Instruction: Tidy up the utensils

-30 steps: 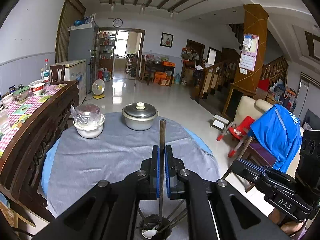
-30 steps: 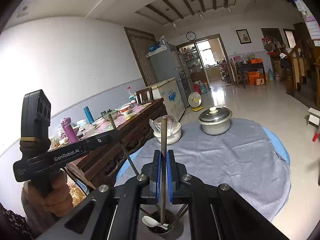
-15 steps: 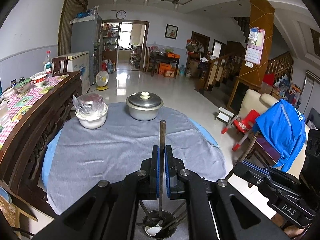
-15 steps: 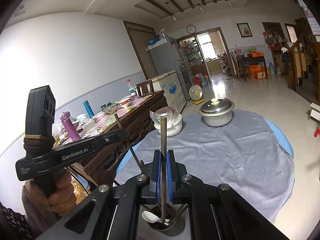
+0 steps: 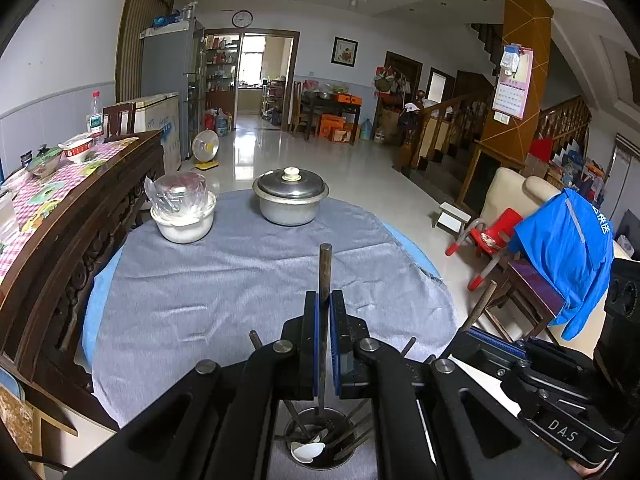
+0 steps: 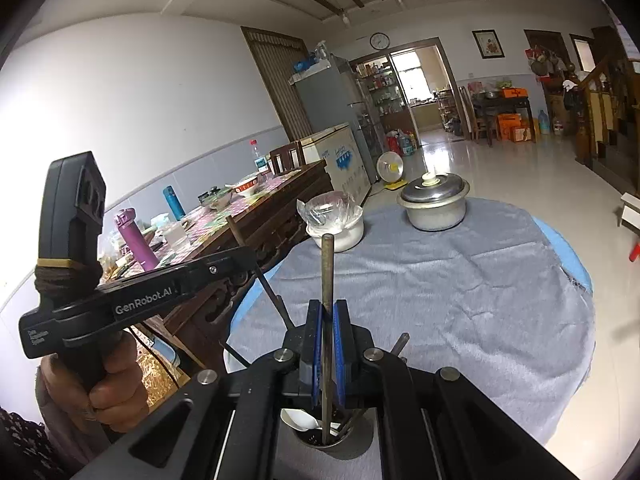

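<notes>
Now I see both my left gripper (image 5: 325, 344) and right gripper (image 6: 328, 354) pinching one chopstick (image 5: 324, 280) each upright over the metal holder (image 5: 320, 444).

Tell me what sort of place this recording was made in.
Most likely the open living and dining hall of a family home: a cloth-covered round table with a lidded pot, a fridge by a pantry doorway, and a wooden staircase.
</notes>
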The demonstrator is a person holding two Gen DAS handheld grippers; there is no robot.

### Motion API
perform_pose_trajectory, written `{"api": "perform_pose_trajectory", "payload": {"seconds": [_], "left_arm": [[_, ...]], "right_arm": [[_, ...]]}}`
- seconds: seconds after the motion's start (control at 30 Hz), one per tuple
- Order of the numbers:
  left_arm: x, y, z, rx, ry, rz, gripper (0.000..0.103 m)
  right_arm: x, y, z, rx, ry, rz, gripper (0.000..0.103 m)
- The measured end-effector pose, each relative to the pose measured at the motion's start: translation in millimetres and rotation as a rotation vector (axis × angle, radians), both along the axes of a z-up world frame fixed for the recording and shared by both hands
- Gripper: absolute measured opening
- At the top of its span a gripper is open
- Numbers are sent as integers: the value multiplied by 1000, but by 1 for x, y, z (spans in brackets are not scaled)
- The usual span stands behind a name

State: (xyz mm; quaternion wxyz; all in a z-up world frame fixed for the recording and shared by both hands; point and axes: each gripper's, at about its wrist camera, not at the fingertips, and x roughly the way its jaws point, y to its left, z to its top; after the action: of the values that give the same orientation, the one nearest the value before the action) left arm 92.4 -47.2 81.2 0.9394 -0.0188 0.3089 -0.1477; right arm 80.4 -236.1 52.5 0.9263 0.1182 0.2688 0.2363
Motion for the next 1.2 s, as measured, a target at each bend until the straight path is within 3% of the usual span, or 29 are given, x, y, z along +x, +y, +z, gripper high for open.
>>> {"api": "perform_pose_trajectory", "payload": {"seconds": [1.2], "left_arm": [[2, 11, -15, -32, 59, 4, 5]], "right_arm": [[6, 12, -19, -18, 55, 4, 7]]}}
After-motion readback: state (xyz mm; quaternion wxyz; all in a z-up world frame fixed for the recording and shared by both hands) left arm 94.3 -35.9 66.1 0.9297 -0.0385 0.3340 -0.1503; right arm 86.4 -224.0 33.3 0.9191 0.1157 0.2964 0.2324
